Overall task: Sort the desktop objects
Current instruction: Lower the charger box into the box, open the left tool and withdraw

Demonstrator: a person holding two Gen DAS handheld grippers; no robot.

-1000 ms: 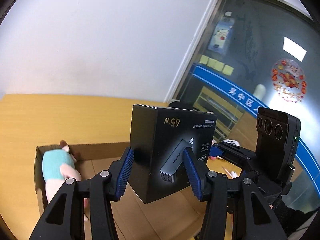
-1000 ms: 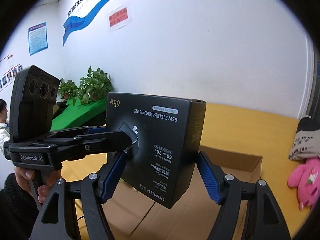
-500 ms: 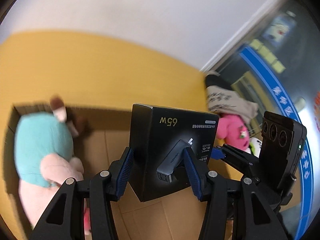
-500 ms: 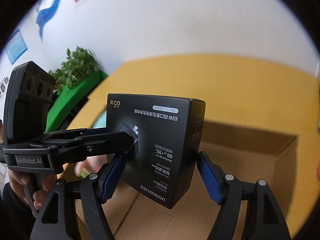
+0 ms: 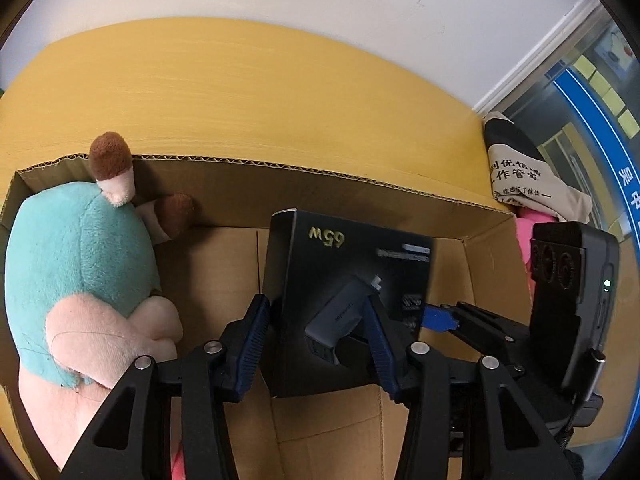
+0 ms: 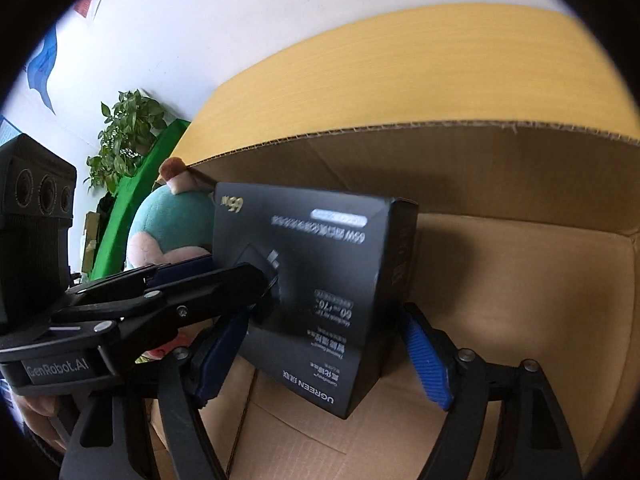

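Observation:
A black 65W charger box (image 5: 344,280) is held inside an open cardboard box (image 5: 320,184), low over its floor. My left gripper (image 5: 316,340) is shut on the charger box, one blue pad on each side. My right gripper (image 6: 320,352) also straddles the charger box (image 6: 320,280); its left pad touches it, while its right pad (image 6: 424,364) stands slightly off the box edge. A teal and pink plush toy (image 5: 80,280) lies at the left end of the cardboard box, and also shows in the right wrist view (image 6: 168,220).
The cardboard box (image 6: 520,184) sits on a yellow wooden table (image 5: 260,92) against a white wall. A beige printed bag (image 5: 520,176) and a pink plush (image 5: 528,236) lie beyond the box's right end. A potted plant (image 6: 124,136) stands far left.
Both grippers have carried the charger box down from above the carton to inside it, near the floor. The plush toy now looks much closer on the left.

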